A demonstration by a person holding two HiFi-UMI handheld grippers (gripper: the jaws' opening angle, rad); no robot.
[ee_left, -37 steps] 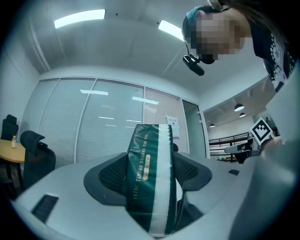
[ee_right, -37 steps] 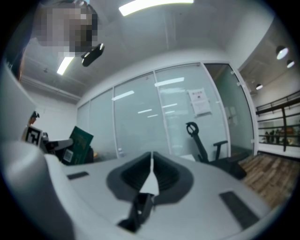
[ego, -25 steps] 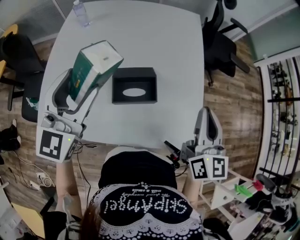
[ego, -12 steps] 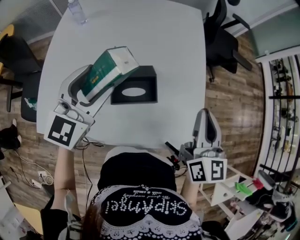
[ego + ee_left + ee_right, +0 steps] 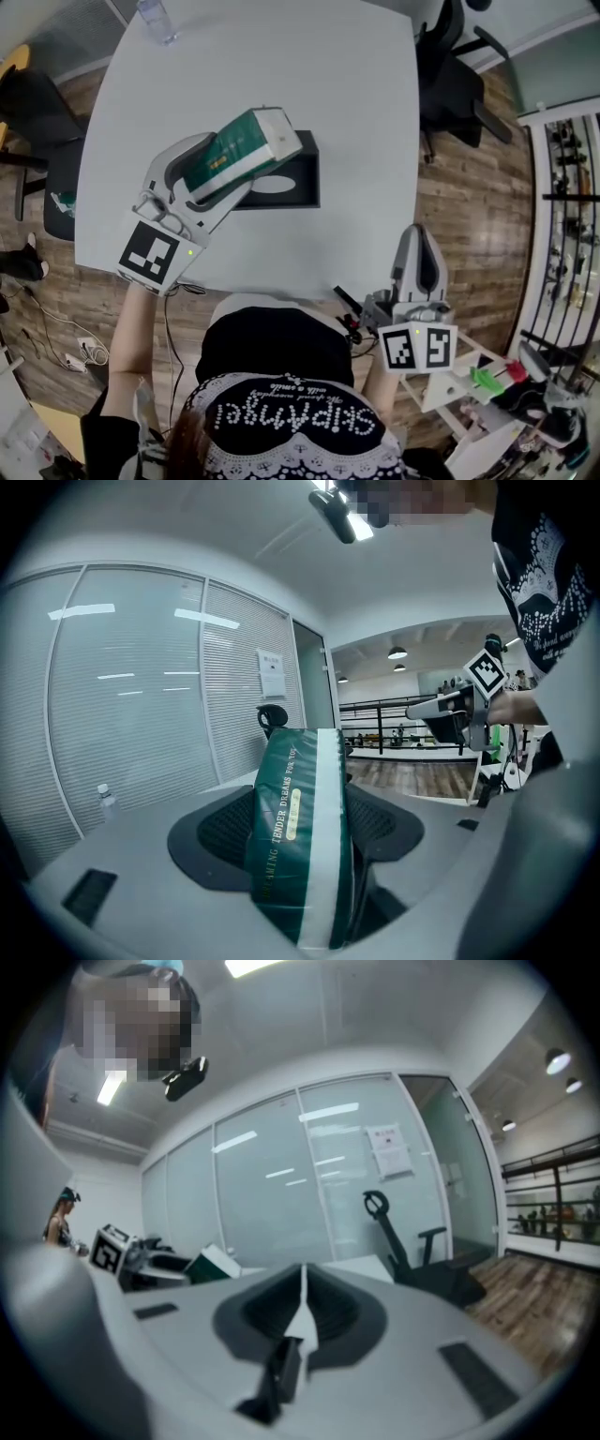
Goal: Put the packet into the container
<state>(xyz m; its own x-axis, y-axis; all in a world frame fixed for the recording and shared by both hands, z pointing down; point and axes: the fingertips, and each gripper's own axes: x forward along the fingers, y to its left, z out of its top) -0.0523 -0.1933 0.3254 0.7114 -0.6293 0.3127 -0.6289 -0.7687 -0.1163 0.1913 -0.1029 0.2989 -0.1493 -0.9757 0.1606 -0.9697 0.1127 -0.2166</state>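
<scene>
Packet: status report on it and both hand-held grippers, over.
Left hand-held gripper shut on green packet, over black container. Right hand-held gripper shut, empty, by table edge. Bottle at far corner, out of the way.

Bright ceiling light, fisheye-warped edges

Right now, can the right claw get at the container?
Probably yes, at its right end. The right claw, shut and empty, is near the table's near right corner, with bare table between it and the container. The packet, held in the left claw, hangs over the container's left part.
</scene>
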